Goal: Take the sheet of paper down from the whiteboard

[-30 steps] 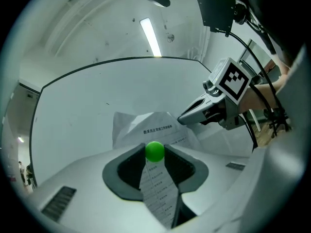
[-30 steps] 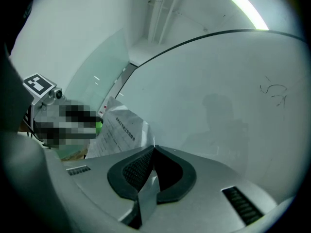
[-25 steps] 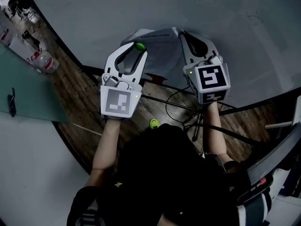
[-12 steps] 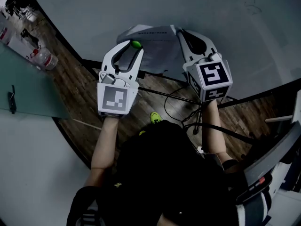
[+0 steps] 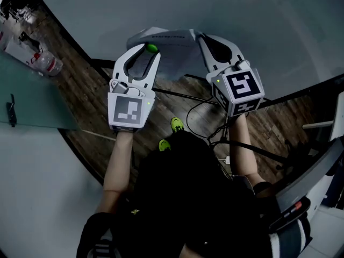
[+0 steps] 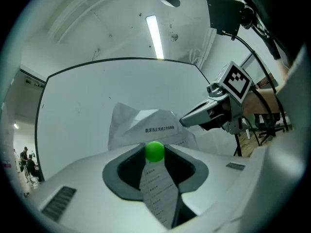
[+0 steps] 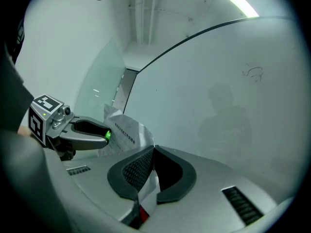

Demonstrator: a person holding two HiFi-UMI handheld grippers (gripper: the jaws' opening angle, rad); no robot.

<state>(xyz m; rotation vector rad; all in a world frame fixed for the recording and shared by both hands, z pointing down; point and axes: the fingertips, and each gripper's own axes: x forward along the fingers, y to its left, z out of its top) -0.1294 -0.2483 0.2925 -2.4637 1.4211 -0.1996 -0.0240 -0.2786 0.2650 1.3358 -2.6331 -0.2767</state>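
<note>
The white printed sheet of paper (image 5: 174, 55) hangs crumpled in front of the whiteboard (image 5: 242, 15), between my two grippers. My right gripper (image 5: 198, 35) is shut on the sheet's right edge, and the paper (image 7: 146, 183) runs down between its jaws (image 7: 153, 149). My left gripper (image 5: 152, 48) is shut on a small round green magnet (image 6: 155, 151) at the sheet's left side. The left gripper view has the sheet (image 6: 146, 125) just behind the magnet and the right gripper (image 6: 183, 121) coming in from the right. The right gripper view shows the left gripper (image 7: 108, 135) beside the sheet (image 7: 124, 132).
The whiteboard's stand legs and cables (image 5: 204, 112) cross the wooden floor below the grippers. A plastic bottle (image 5: 45, 63) lies on the floor at the left, beside a green glass panel (image 5: 27, 101). A chair (image 5: 312, 198) stands at the right.
Both grippers have shifted left and a little up in the head view, carrying the sheet and the magnet along. Neither grip has changed.
</note>
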